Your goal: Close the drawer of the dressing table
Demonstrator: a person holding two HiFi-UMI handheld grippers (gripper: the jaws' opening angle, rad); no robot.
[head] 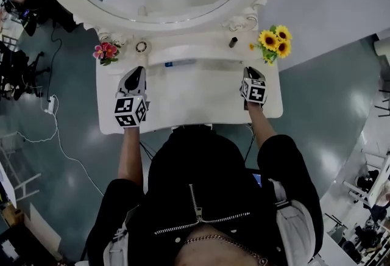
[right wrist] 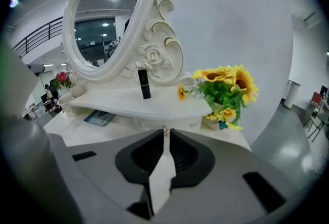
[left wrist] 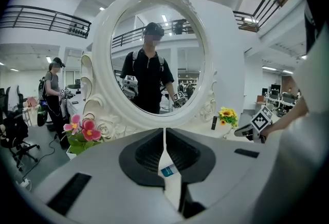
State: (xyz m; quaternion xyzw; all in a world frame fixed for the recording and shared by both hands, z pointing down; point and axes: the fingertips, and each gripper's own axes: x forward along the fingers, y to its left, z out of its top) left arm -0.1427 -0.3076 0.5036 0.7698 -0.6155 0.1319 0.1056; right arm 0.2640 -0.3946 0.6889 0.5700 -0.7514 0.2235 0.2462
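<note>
We look down on a white dressing table with a gripper held over each end of its top. The left gripper has its jaws pressed together on nothing. The right gripper has its jaws all but together, with a thin slit between them. A tiny glint sits at its tips, too small to name or to call held. Each gripper carries a cube of black-and-white square markers with no letters. Ahead of the left gripper and to its right lies a flat blue-and-white packet; its print is too small to read. Beyond both sets of tips runs a raised shelf. A black lipstick tube stands on the shelf, ahead and left of the right gripper, and shows no legible label. Sunflowers stand to the right gripper's right and pink flowers to the left gripper's left, below the ornate oval mirror. The drawer shows only as a short lip at the table's front edge. It lies behind the grippers and midway between them, and it looks pushed in. The tabletop between the grippers is bare. Each gripper hangs close to a side edge, with grey floor beyond.
</note>
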